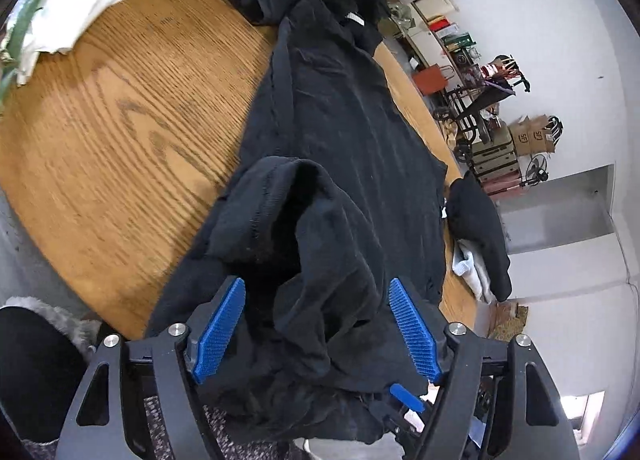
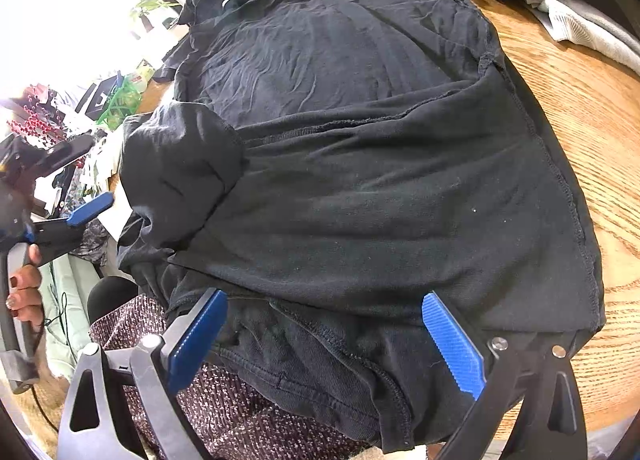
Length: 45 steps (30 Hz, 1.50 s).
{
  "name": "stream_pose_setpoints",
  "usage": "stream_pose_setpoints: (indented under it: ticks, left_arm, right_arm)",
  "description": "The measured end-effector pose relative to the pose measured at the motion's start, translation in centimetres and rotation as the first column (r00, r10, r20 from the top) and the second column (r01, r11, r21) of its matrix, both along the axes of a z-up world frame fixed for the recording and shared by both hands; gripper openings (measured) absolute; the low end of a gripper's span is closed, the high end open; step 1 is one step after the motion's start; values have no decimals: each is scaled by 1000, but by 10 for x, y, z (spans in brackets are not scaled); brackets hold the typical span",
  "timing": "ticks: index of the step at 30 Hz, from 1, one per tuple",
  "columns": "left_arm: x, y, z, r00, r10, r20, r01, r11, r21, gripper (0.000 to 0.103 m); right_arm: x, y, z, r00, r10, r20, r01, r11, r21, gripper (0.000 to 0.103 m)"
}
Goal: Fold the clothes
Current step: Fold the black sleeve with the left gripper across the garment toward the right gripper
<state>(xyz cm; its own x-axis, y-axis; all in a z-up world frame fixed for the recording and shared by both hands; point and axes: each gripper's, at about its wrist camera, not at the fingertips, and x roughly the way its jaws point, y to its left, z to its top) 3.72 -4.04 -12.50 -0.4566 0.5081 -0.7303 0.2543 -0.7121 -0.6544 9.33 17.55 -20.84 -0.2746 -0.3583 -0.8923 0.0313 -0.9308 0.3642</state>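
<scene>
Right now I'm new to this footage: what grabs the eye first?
A big black shirt sprawls across the round wooden table, its near edge bunched toward the viewer. Both the left gripper and the right gripper hang over that edge with blue-padded jaws open.

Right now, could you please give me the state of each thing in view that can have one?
Black shirt: spread on the table, partly folded, near edge hanging over the table edge.
Left gripper: open, bunched shirt fabric between its fingers.
Right gripper: open, over the shirt's hanging edge.
Small black garment: lying crumpled at the table edge, on a grey cloth.
White cloth: crumpled on the table.
</scene>
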Motion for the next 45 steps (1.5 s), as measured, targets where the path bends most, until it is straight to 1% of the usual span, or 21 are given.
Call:
stream_pose_setpoints:
  ticks: [1,2,3,4,5,6,8,11,16,21,23,25,27,28,29,30,33,38,40,42,45]
  left_arm:
    - [-2,1,-3,1000,-4,5,4,1000,3,63]
    - [-4,3,-5,1000,-11,5,11,1000,1,52]
    - [-5,5,-8,1000,-18,10,18,1000,1,44]
    - [-6,7,-11,999,-28,18,27,1000,5,27]
    - [-6,6,-12,999,-32,16,32,999,5,13]
    - [-4,5,-12,999,-34,8,34,999,4,8]
    - [-1,2,-11,999,-35,-13,35,999,3,6]
    - [7,-7,5,997,-17,-80,19,1000,20,4]
    - [17,-30,28,990,42,-137,-43,999,-5,4]
    - [27,-53,51,976,101,-192,-108,994,-31,4]
    - [23,-52,42,986,105,-126,-110,993,-40,5]
    - [18,-48,28,994,97,-58,-99,994,-38,10]
    - [13,-39,18,998,65,-21,-65,997,-28,23]
    - [12,-33,16,999,48,-12,-48,999,-24,27]
    - [11,-28,13,1000,31,-4,-31,999,-19,36]
    - [9,-24,12,1000,18,-1,-18,1000,-20,42]
    - [5,-11,9,1000,-15,3,15,999,-28,47]
    - [2,12,11,997,-78,-14,75,987,-145,47]
    - [2,21,9,995,-98,-28,92,983,-157,45]
    - [5,24,7,993,-104,-54,94,983,-157,3]
    - [8,22,7,992,-88,-89,75,987,-140,2]
  right_arm:
    - [0,1,0,1000,0,0,0,1000,-2,101]
    - [0,1,0,1000,0,0,0,1000,-4,101]
    - [1,2,1,1000,0,0,0,1000,-6,101]
    - [1,3,1,1000,-1,0,1,1000,-8,101]
    - [1,3,1,1000,-1,0,1,1000,-9,101]
    - [0,3,1,1000,0,1,0,1000,-8,101]
    - [0,3,1,1000,2,0,-2,1000,-7,101]
    - [1,4,2,1000,0,0,0,1000,-12,101]
    - [2,4,2,1000,2,-1,-2,1000,-9,101]
    - [1,2,2,1000,2,-2,-2,1000,-5,101]
    - [1,1,2,1000,4,-2,-4,1000,0,101]
    - [1,0,2,1000,4,-3,-4,1000,2,101]
    - [0,0,2,1000,4,-3,-4,1000,0,101]
    - [0,0,2,1000,4,-3,-4,1000,-3,101]
    - [0,1,2,1000,4,-3,-4,1000,-5,101]
    - [0,1,2,1000,4,-3,-4,1000,-8,101]
    - [0,2,2,1000,4,-4,-4,1000,-12,101]
    - [1,2,2,1000,5,-6,-5,1000,-15,101]
    - [1,3,3,1000,5,-6,-6,1000,-15,102]
    - [2,3,3,1000,5,-7,-5,1000,-15,102]
    - [2,4,3,1000,4,-7,-4,1000,-19,102]
